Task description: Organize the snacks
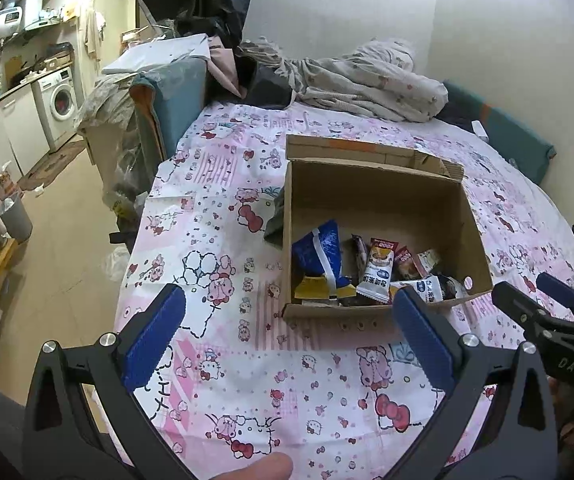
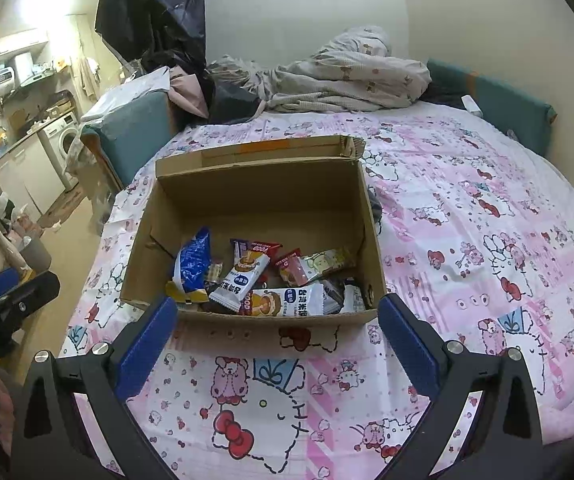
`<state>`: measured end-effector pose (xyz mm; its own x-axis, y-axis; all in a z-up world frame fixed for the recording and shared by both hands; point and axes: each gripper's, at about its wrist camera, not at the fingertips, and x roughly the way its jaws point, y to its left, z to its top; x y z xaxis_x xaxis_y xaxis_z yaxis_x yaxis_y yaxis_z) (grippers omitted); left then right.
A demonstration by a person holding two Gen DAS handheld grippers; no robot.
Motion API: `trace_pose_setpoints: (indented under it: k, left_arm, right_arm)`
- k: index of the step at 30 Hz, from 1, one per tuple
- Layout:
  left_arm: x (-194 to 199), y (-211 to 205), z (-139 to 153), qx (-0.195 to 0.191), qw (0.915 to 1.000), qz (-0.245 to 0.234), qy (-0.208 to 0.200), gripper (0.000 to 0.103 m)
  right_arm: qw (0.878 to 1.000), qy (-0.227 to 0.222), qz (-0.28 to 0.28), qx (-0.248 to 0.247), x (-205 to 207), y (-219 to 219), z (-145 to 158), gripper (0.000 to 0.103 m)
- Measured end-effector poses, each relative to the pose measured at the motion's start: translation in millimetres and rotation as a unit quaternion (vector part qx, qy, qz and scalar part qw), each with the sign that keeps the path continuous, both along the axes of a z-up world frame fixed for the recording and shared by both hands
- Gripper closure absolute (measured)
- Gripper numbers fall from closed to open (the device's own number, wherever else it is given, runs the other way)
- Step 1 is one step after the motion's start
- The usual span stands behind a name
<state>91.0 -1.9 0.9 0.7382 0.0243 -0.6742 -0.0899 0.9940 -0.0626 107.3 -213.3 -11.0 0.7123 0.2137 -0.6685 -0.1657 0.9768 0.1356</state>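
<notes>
Step in hand: you look to be at a pause between picks, with both tools hovering over the bedsheet (image 2: 467, 208) just near of the cardboard box (image 2: 255, 196) and nothing carried.
Left gripper (image 1: 287, 336): fingers released, spread wide, nothing between them.
Right gripper (image 2: 277, 338): fingers released too, spread wide and bare, framing the box's near wall.
Snacks: the packets lie heaped against the near wall inside the box: a blue bag (image 2: 193, 260) at the left, white wrappers (image 2: 243, 276) in the middle, a red packet (image 2: 293, 268) right of them.
Stray item: a dark pouch (image 1: 277, 216) lies on the sheet, touching the box's left wall outside.
Next move: probably you choose one packet and bring one tool down over the near wall, closing on a wrapper edge without dragging its neighbours.
</notes>
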Motion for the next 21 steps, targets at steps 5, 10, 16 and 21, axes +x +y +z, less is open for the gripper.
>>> trace_pose_setpoints:
  k: [5,10,16,21]
  left_arm:
    - [0.2,-2.1,-1.1,0.003,1.0,-0.004,0.003,0.0]
    - [-1.0,-1.4,-2.5,0.002,1.0,0.0,0.006,0.0]
    - [-0.5,-1.3,-3.4,0.006,1.0,-0.003,0.006,0.0]
    - [-0.9,-0.5,-4.1,0.005,1.0,-0.002,0.005,0.0]
  right_arm:
    - [1.0,-0.004,0.003,-0.007,-2.6,1.1,1.2,0.0]
    - [1.0,-0.005,0.002,-0.005,-3.5,1.2,2.2,0.0]
    - [1.0,-0.005,0.003,-0.006,-4.9,0.4,4.3,0.0]
    - [1.0,-0.007,0.002,-0.007,-5.2,0.1,5.4,0.0]
